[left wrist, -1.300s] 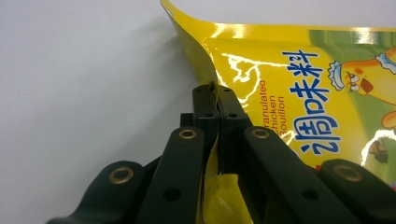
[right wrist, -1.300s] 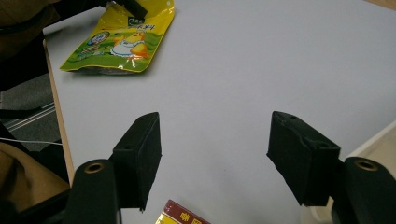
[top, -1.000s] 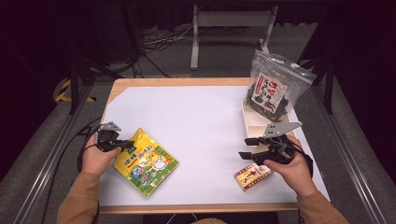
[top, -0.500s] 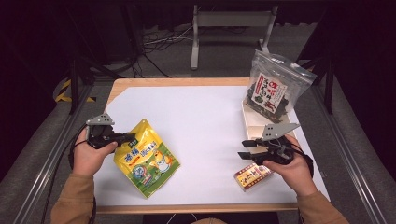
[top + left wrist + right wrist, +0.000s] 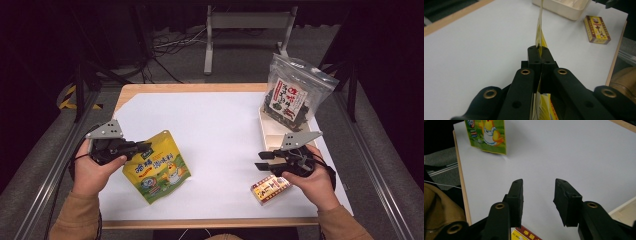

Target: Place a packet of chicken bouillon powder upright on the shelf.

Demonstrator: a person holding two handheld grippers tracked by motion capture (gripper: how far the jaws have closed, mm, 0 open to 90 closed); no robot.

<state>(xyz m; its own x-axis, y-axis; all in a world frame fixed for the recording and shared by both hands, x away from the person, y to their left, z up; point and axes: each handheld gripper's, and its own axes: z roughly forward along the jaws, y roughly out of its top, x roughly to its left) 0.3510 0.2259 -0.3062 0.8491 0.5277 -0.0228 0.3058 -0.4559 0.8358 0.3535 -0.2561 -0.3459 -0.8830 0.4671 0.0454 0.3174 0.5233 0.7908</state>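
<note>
Your left gripper [image 5: 145, 147] is clamping the yellow snack pouch [image 5: 156, 167] by its top edge, w/ the pouch hanging below the jaws over the counter [image 5: 210, 125]. Your right gripper [image 5: 261, 159] is hovering w/ jaws spread wide, holding nothing, the small red box [image 5: 270, 188] lying just beneath it.

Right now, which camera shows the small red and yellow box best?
The left gripper view: the box lies whole and unobstructed, face up. The high view shows it partly under the right hand; the right gripper view catches a corner.
</note>
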